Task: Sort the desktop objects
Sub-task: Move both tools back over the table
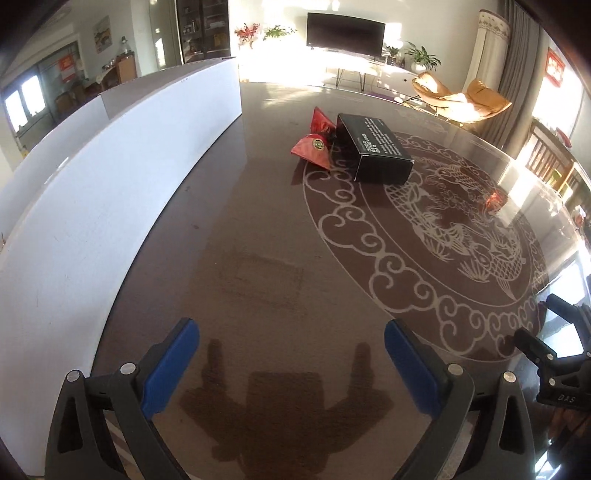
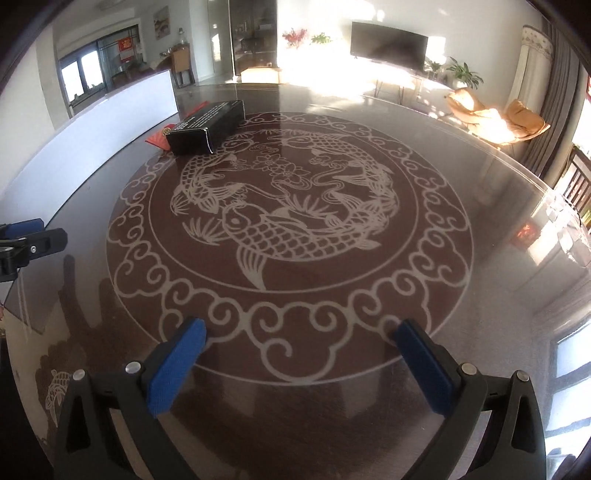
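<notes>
A black box [image 1: 375,147] with white print lies on the far part of the glossy brown table [image 1: 258,266]. Red packets [image 1: 314,142] lie against its left side. In the right wrist view the same black box [image 2: 207,127] sits far left, with a red packet [image 2: 160,138] peeking out beside it. My left gripper [image 1: 291,332] hangs open over bare table near the front edge, nothing between its blue pads. My right gripper [image 2: 299,334] is open too, above the fish pattern's border, well short of the box. Part of the right gripper [image 1: 554,354] shows at the left view's right edge.
A long white panel [image 1: 122,177] stands along the table's left side. A round pale fish-and-cloud design [image 2: 288,229] covers the table's middle. Beyond the table are a television [image 1: 345,29], plants and orange chairs [image 1: 461,98]. A small red reflection [image 1: 495,199] glints near the right rim.
</notes>
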